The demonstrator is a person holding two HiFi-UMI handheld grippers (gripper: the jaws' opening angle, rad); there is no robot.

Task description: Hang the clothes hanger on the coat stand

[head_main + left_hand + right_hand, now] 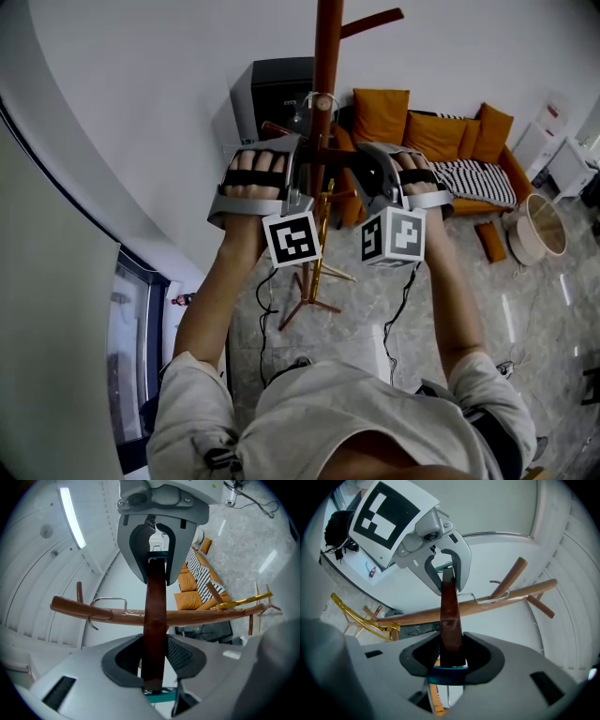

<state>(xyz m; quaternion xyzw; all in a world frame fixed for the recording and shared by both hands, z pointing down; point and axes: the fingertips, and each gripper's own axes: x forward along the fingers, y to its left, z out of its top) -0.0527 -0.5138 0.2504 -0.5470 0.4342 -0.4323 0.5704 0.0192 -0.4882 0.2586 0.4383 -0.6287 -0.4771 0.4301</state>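
Left tongs (157,663): clamped on one end of the dark brown wooden clothes hanger (155,606).
Right tongs (451,651): clamped on its other end.
Hanger: spans between them.

An orange sofa (441,136) stands by the wall, with a striped throw (480,178) over its seat and a black cabinet (277,94) to its left. On the glossy floor (525,319) are an orange cushion (489,241), a round pale basket (541,228) and black cables (265,314).

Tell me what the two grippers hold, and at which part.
The wooden hanger: the left gripper grips one end, the right gripper the other end.
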